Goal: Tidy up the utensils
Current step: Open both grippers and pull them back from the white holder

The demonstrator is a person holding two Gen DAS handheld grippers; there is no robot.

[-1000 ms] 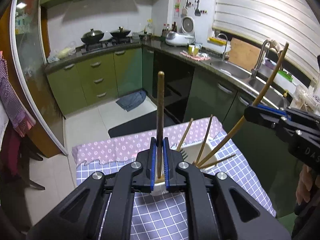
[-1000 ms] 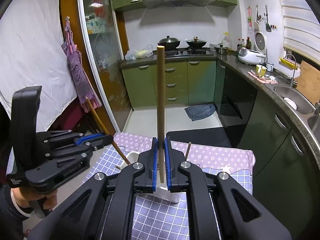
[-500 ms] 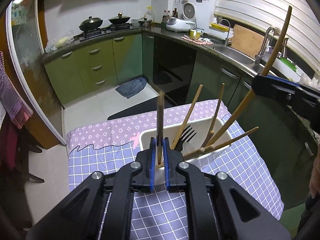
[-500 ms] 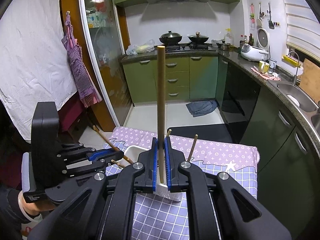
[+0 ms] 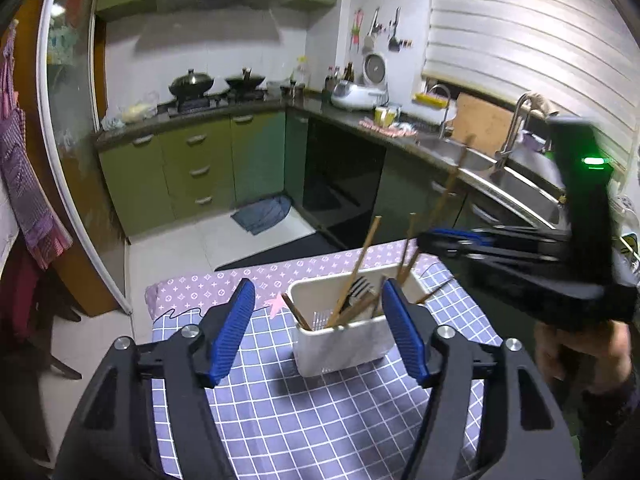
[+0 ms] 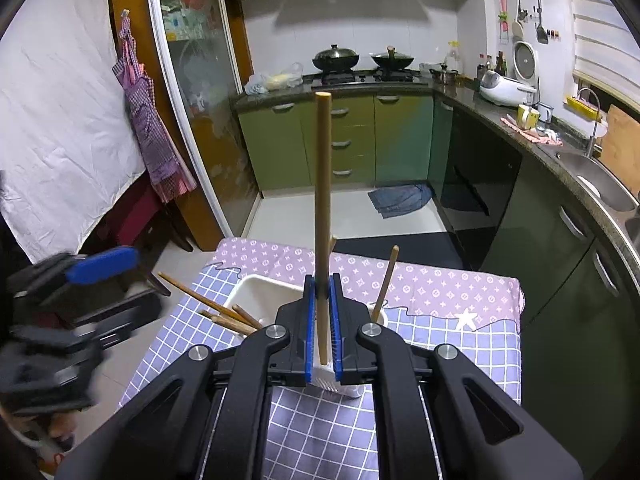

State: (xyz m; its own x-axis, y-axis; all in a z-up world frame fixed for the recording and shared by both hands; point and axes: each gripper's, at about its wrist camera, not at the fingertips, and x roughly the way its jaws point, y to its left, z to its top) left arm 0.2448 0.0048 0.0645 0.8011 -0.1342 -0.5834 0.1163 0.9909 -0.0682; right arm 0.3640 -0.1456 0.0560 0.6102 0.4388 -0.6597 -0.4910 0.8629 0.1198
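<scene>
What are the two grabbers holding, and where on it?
The right gripper pinches a wooden stick near its lower end. The left gripper holds nothing; its jaws are opening.

Here's the table (image 5: pixel 280 420), covered in a blue-and-white checked cloth (image 5: pixel 304 432), with a purple patterned strip (image 5: pixel 224 284) along the far edge. One thing sits directly on it: a white bin (image 5: pixel 340 344), straight ahead, just past the left fingers (image 5: pixel 230 330) and showing in the gap between them. From the right wrist view the same bin (image 6: pixel 256 292) sits right behind the right fingers (image 6: pixel 310 344), with bare checked cloth (image 6: pixel 460 360) to their right and the purple strip (image 6: pixel 432 284) beyond.
</scene>
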